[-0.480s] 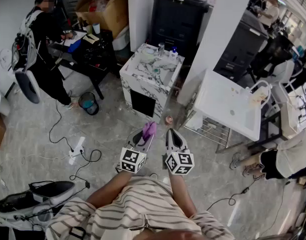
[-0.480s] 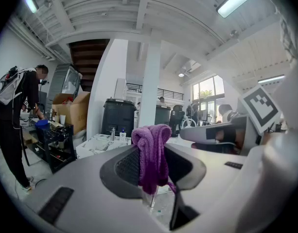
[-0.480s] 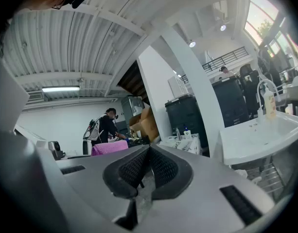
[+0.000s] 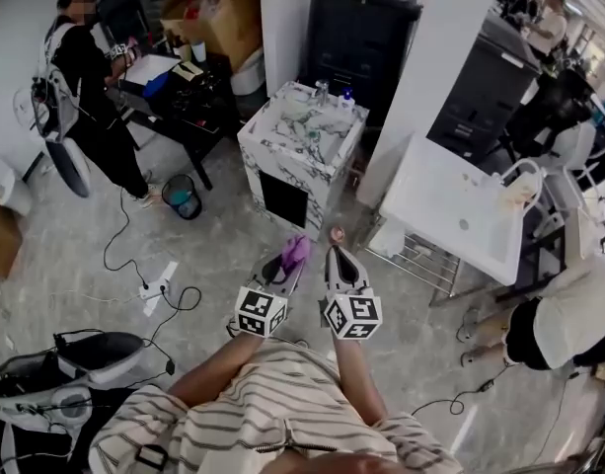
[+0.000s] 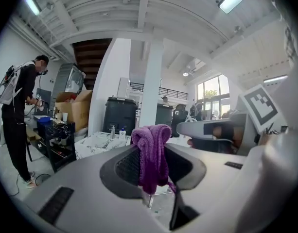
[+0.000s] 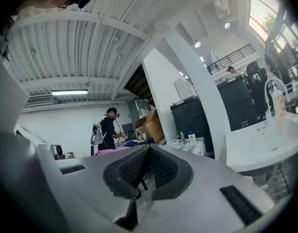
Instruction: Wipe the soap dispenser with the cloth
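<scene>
My left gripper point(image 4: 291, 262) is held level in front of me and is shut on a purple cloth point(image 4: 296, 252). In the left gripper view the cloth point(image 5: 151, 148) bunches up over the closed jaws and hangs down between them. Just to its right, my right gripper point(image 4: 337, 255) is shut with nothing in it, and its meshed pads point(image 6: 139, 168) meet. A soap dispenser point(image 6: 278, 102) stands by the tap on the white sink point(image 4: 442, 227), ahead to the right. It shows as a pale bottle point(image 4: 510, 193) in the head view. Both grippers are far from it.
A marble-patterned stand point(image 4: 282, 156) with small bottles point(image 4: 343, 97) is straight ahead, and a black bin point(image 4: 359, 28) stands behind it. A white pillar point(image 4: 430, 57) rises beside the sink. Cables and a power strip point(image 4: 156, 282) lie on the floor at left. A person in black point(image 4: 85, 77) stands at a far-left table.
Both grippers keep their pose, and the cloth stays in the left one. The head view has shifted slightly. The person at far left has straightened a little.
</scene>
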`<action>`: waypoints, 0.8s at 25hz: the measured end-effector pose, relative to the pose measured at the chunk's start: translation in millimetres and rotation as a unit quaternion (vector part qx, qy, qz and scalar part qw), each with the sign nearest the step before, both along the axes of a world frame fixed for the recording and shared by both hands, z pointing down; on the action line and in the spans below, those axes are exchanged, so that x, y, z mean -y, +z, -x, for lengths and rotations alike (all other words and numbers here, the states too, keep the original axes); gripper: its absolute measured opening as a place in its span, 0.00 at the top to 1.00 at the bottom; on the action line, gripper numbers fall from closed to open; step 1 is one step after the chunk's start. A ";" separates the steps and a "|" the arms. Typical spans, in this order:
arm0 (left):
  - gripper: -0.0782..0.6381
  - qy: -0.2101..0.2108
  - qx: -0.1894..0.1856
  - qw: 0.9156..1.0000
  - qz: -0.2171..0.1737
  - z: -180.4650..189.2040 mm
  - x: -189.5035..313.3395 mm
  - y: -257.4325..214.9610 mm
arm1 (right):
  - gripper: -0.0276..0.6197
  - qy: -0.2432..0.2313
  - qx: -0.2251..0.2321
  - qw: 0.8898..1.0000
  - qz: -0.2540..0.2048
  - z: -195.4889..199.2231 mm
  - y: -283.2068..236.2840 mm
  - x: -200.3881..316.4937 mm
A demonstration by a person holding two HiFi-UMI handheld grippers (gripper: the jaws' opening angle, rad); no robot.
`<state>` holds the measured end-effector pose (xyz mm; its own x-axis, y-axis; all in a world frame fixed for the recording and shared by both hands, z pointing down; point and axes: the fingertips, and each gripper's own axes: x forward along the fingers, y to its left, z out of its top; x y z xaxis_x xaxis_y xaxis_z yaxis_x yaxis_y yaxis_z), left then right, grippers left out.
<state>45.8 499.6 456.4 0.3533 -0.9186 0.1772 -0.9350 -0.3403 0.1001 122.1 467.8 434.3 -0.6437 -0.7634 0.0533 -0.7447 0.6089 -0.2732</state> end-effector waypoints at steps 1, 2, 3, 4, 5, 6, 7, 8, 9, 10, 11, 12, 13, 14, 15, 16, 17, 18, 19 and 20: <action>0.72 0.001 0.003 1.000 0.003 -3.6 -1.8 2.8 | 0.95 -0.001 0.002 1.000 0.001 -2.5 1.6 0.2; 0.72 0.001 0.004 1.000 0.005 -6.6 -3.2 4.7 | 0.95 -0.001 0.004 1.000 0.003 -5.6 3.4 0.7; 0.72 0.000 0.004 1.000 0.005 -8.7 -3.7 5.6 | 0.95 0.000 0.006 1.000 0.006 -8.8 4.9 1.5; 0.72 -0.002 0.005 1.000 0.005 -10.2 -3.1 5.8 | 0.95 0.002 0.010 1.000 0.007 -11.5 6.0 3.0; 0.72 -0.002 0.007 1.000 0.005 -11.2 -1.4 5.9 | 0.95 0.003 0.013 1.000 0.008 -13.4 6.5 5.1; 0.72 -0.002 0.007 1.000 0.005 -12.1 0.9 6.4 | 0.95 0.004 0.015 1.000 0.008 -14.5 7.0 7.3; 0.72 -0.001 0.003 1.000 0.007 -13.1 3.7 7.4 | 0.95 0.003 0.015 1.000 0.009 -15.0 7.8 9.4; 0.72 0.000 -0.002 1.000 0.010 -14.0 6.9 8.9 | 0.95 0.003 0.013 1.000 0.010 -15.0 8.9 11.7; 0.72 0.002 -0.009 1.000 0.013 -14.9 10.6 10.5 | 0.95 0.002 0.010 1.000 0.010 -14.9 10.3 14.7; 0.72 0.004 -0.015 1.000 0.015 -16.0 14.6 12.0 | 0.95 0.003 0.008 1.000 0.011 -15.0 11.6 18.3; 0.72 0.006 -0.019 1.000 0.014 -17.8 18.5 13.4 | 0.95 0.004 0.005 1.000 0.011 -15.8 13.0 22.6; 0.72 0.010 -0.023 1.000 0.013 -20.2 22.8 15.3 | 0.95 0.006 0.004 1.000 0.011 -17.0 14.4 27.8; 0.72 0.013 -0.026 0.999 0.012 -22.4 28.2 17.4 | 0.95 0.008 0.002 1.000 0.009 -18.1 15.5 34.4; 0.72 0.017 -0.029 0.999 0.011 -23.7 35.4 19.6 | 0.95 0.010 0.000 1.000 0.007 -18.1 16.0 42.5; 0.72 0.021 -0.031 0.999 0.010 -23.3 44.4 21.4 | 0.95 0.011 -0.002 1.000 0.003 -16.8 16.1 52.1; 0.72 0.023 -0.033 0.999 0.009 -21.4 54.8 22.8 | 0.95 0.012 -0.004 1.000 0.000 -14.3 16.2 62.5; 0.72 0.024 -0.035 0.999 0.009 -18.5 65.8 24.0 | 0.95 0.012 -0.006 1.000 -0.002 -11.7 16.6 73.2; 0.72 0.023 -0.037 0.999 0.009 -14.9 77.0 24.9 | 0.95 0.014 -0.007 1.000 -0.002 -9.5 17.2 84.1; 0.72 0.021 -0.040 0.999 0.008 -10.8 88.5 25.3 | 0.95 0.017 -0.007 1.000 -0.002 -7.2 17.6 95.3; 0.72 0.020 -0.042 0.999 0.005 -6.3 100.8 24.8 | 0.95 0.020 -0.006 1.000 -0.003 -4.1 17.7 107.0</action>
<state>52.1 398.7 481.1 0.4031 -0.9020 0.1550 -0.9091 -0.3752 0.1808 126.2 360.8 452.0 -0.6127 -0.7883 0.0561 -0.7712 0.5810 -0.2601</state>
